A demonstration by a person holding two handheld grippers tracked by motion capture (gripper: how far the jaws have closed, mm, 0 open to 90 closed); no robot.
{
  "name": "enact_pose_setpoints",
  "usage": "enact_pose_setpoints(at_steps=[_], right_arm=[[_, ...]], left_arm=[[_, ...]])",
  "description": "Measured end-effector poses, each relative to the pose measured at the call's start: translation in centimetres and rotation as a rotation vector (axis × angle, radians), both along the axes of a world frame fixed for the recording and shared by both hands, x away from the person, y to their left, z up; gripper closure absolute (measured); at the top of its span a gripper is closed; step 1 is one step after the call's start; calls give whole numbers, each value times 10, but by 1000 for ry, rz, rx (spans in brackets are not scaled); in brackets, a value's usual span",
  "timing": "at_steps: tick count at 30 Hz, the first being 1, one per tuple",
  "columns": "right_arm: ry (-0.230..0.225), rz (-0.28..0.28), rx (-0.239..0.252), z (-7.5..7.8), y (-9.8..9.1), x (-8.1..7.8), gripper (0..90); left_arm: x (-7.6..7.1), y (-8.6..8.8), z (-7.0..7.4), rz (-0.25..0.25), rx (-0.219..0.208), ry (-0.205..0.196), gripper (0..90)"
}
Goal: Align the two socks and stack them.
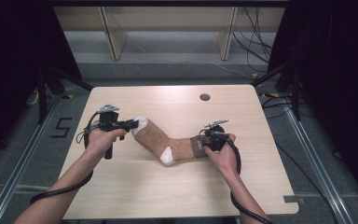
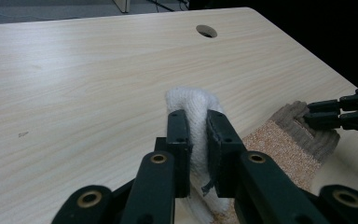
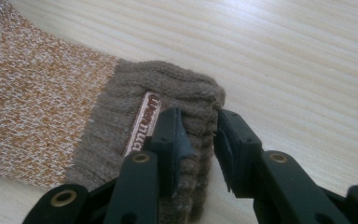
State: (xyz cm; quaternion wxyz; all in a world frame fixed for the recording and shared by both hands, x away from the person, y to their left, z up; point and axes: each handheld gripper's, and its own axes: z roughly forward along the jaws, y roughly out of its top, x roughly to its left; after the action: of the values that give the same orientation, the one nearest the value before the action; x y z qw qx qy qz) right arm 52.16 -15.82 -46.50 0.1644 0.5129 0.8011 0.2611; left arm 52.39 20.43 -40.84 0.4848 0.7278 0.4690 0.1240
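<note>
Left gripper (image 1: 131,124): jaws pressed together on the white toe (image 2: 192,108) of the sock (image 1: 168,142). The left gripper view shows the toe fabric bunched upward between the two pads.

The sock lies across the middle of the table (image 1: 177,196), bent at its white heel (image 1: 167,156), which points toward the person. From the heel the foot runs up and left to the toe; the leg runs right to the cuff. The body is speckled tan-orange knit. The round cable hole (image 1: 205,97) in the table sits well beyond the sock, on the far side from the person.

Right gripper (image 1: 204,141): at the sock's brown ribbed cuff (image 3: 168,93). In the right gripper view the jaws stand either side of the cuff's edge, beside a small sewn label (image 3: 142,122). One pad meets the knit; a slight gap shows at the other. No firm pinch is confirmed.
</note>
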Motion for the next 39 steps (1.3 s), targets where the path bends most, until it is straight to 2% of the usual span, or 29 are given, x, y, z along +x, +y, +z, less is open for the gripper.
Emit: enact_pose_setpoints(at_steps=[5, 7, 17, 21, 29, 33, 36, 39], right_arm=[[-5, 15, -12, 0, 0, 0, 700], [-2, 3, -1, 0, 2, 0, 700], [1, 11, 1, 0, 3, 1, 700], [1, 10, 12, -1, 4, 1, 700], [1, 22, 9, -1, 2, 2, 699], [3, 4, 28, -2, 3, 1, 699], [5, 26, 16, -1, 2, 4, 694], [7, 19, 31, -3, 1, 3, 694]], left_arm=[[0, -3, 4, -2, 1, -1, 803], [0, -4, 5, -5, -1, -9, 803], [1, -9, 15, -28, 6, -21, 804], [1, -11, 16, -28, -6, -22, 805], [3, -15, 19, -39, -6, -28, 805], [4, -17, 20, -46, -5, -29, 805], [5, -18, 20, -43, 3, -33, 805], [5, -20, 20, -47, 2, -32, 806]])
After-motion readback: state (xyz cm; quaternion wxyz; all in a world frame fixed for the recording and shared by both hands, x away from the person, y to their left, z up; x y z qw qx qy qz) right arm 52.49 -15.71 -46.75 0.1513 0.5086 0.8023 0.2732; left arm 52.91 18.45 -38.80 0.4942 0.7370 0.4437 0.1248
